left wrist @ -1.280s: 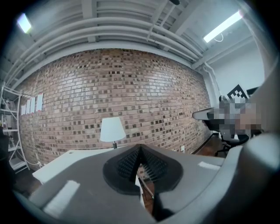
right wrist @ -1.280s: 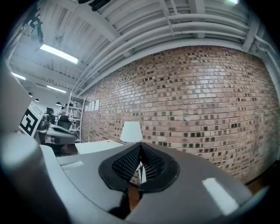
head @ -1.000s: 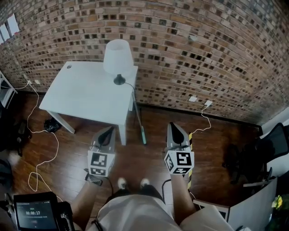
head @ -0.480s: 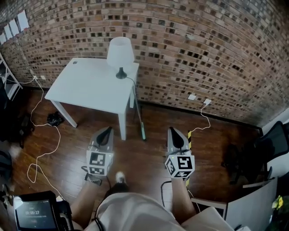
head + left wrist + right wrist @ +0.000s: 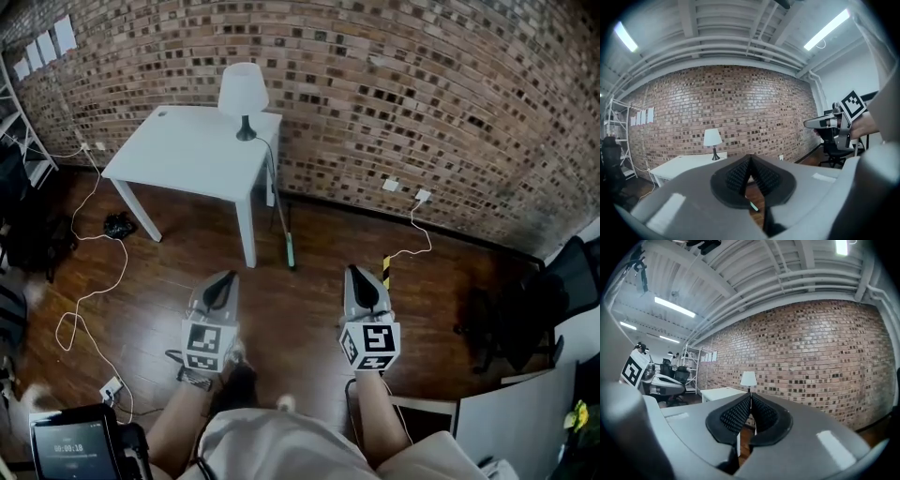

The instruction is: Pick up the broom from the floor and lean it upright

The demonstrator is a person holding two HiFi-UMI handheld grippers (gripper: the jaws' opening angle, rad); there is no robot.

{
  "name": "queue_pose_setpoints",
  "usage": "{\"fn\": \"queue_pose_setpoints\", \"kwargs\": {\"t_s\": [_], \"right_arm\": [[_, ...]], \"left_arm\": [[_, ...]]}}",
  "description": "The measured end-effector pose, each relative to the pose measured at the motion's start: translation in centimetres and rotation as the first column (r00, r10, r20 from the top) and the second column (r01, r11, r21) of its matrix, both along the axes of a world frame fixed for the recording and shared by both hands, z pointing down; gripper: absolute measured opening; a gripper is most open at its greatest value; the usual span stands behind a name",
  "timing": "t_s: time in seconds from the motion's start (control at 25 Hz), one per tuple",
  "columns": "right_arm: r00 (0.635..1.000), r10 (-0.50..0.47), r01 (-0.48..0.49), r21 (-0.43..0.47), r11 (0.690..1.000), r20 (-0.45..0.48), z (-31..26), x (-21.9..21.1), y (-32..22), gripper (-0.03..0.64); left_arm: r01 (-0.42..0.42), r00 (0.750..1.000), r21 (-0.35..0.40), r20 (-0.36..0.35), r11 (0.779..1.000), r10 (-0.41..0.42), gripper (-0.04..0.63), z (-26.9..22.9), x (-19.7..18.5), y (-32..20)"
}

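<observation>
Broom point(image 5: 284, 225) is not lying flat: it stands steeply tilted just beside the right front corner of the white table point(image 5: 178, 155), teal head point(image 5: 290, 255) down on the wood floor point(image 5: 309, 281), thin handle running up toward the table edge and the brick wall point(image 5: 422, 94). Cannot tell if the top of the handle rests on the table edge or on the wall. Left gripper point(image 5: 223, 281) and right gripper point(image 5: 359, 279) are both held out level in front of the person, side by side, well apart from the broom and lower in the head view than it. Left gripper view shows its ribbed pads point(image 5: 740, 176) pressed together with nothing between them; right gripper view shows the same, pads closed tip to tip, empty, pointing at the table and the lamp point(image 5: 243, 94) on it. Judgement: the lean-upright step looks done already, and this is the tail end of the task with both tools free of the broom. Next move calls for little: only a check that the broom stays put, since a thin handle on a smooth edge with the head on slick wood could slide sideways. If it slips, it would take walking in to the table corner, opening one pair of jaws, taking the handle mid-length and resetting it at a steeper angle. White cable point(image 5: 94, 272) trails on the floor at left, clear of the broom.
</observation>
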State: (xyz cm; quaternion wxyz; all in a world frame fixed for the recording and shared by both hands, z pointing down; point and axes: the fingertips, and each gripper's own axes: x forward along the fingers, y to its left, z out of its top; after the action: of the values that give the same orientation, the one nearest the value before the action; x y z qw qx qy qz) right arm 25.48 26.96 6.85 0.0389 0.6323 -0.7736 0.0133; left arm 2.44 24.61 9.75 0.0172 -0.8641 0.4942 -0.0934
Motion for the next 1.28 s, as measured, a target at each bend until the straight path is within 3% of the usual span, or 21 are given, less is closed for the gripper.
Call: {"fn": "queue_pose_setpoints", "kwargs": {"t_s": [0.2, 0.4, 0.76, 1.28], "right_arm": [[0.999, 0.012, -0.01, -0.039, 0.999, 0.043, 0.5, 0.6, 3.8, 0.014], [0.999, 0.035, -0.035, -0.028, 0.999, 0.002, -0.2, -0.2, 5.5, 0.012], [0.999, 0.039, -0.039, -0.007, 0.999, 0.026, -1.2, -2.1, 5.4, 0.012], [1.0, -0.001, 0.001, -0.026, 1.0, 0.009, -1.1, -5.1, 4.3, 0.012]], "left_arm": [[-0.005, 1.0, -0.011, -0.008, 1.0, 0.005, -0.002, -0.1, 0.3, 3.4], [-0.03, 0.999, -0.012, -0.016, 0.999, 0.03, -0.002, -0.5, -0.8, 4.3], [-0.008, 1.0, -0.043, -0.017, 0.999, 0.007, -0.002, 0.1, -3.6, 3.6], [-0.025, 0.999, -0.032, -0.026, 0.999, 0.024, -0.002, -0.1, -4.2, 2.6]]}}
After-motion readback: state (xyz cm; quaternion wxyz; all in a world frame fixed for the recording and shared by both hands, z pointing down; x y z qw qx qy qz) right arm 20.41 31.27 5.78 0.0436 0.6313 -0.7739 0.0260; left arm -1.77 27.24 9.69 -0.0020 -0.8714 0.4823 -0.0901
